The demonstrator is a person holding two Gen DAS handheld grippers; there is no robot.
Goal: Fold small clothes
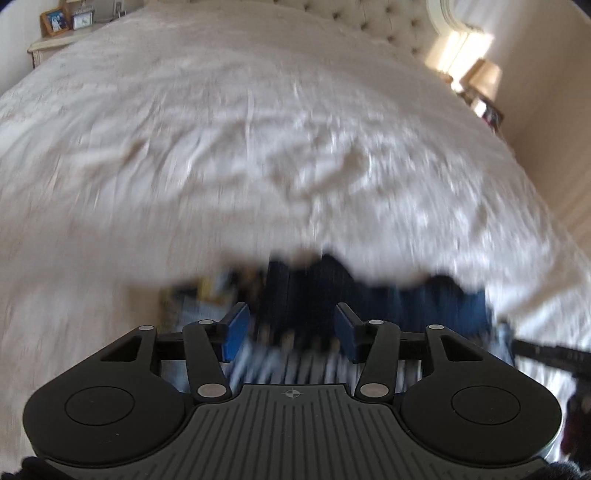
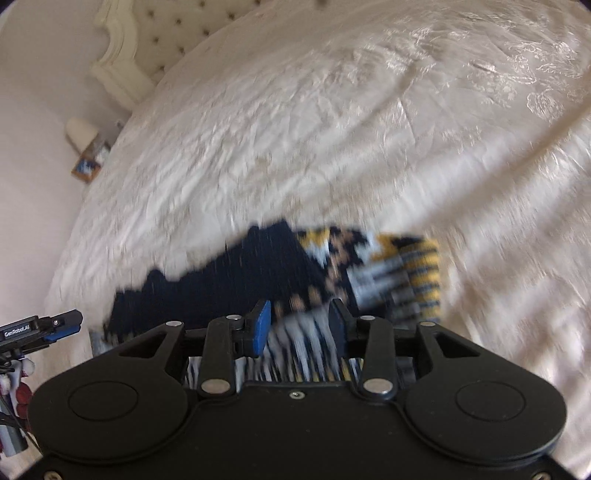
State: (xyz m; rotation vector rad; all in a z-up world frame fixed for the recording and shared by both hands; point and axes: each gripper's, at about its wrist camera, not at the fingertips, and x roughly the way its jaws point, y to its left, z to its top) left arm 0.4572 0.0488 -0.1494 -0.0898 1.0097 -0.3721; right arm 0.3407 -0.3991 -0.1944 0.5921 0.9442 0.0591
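Below, both claws spread: left claw (image 1: pixel 291 332), right claw (image 2: pixel 300 325), over patterned knit (image 2: pixel 236 280).

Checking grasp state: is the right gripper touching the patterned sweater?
Cannot tell. In the right wrist view the right gripper is open with the patterned sweater showing between its fingers, but motion blur hides any contact or gap.

bed w/ cream bedspread (image 1: pixel 258 110) = landmark. tufted headboard (image 1: pixel 388 22) at its far end, nightstand (image 1: pixel 48 44) off far-left corner w/ framed photo (image 1: pixel 53 21), lamp (image 1: pixel 484 79) on the opposite side, blurry
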